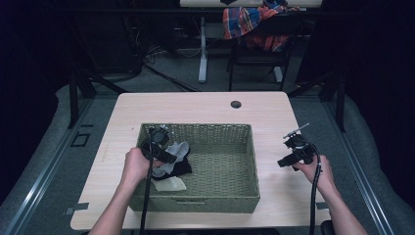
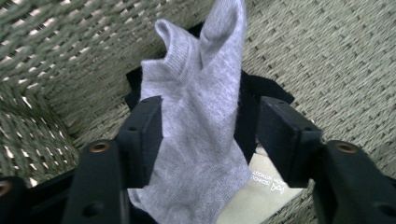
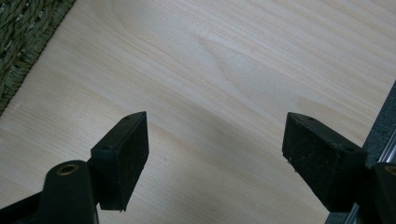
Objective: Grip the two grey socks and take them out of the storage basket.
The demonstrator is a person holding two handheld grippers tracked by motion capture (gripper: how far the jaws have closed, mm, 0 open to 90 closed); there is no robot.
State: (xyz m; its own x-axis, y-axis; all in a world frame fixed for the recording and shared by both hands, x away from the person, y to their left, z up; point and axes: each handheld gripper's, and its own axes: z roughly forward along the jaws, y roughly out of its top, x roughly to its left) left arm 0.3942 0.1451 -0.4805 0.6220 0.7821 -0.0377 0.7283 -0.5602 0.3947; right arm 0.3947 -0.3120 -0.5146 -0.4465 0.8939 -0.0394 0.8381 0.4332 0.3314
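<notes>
A green woven basket [image 1: 195, 203] stands on the light wooden table [image 1: 195, 105]. At its left end lie a grey sock [image 1: 177, 151], a black sock [image 1: 182, 169] and a cream sock [image 1: 170, 184]. My left gripper [image 1: 164, 147] is low inside the basket over this pile. In the left gripper view it [image 2: 215, 140] is open, and the grey sock [image 2: 201, 102] lies between the jaws, touching the left one. Under it are the black sock [image 2: 261, 93] and the cream sock [image 2: 261, 191] with a printed label. My right gripper [image 1: 288, 159] hovers open over bare table right of the basket [image 3: 215, 154].
The basket's woven wall [image 2: 46, 46] rises close on the left gripper's left. The rest of the basket floor [image 1: 220, 161] is bare. A cable hole [image 1: 236, 104] sits at the table's far edge. A chair with plaid cloth [image 1: 249, 22] stands beyond. The table's right edge [image 3: 380, 121] is near the right gripper.
</notes>
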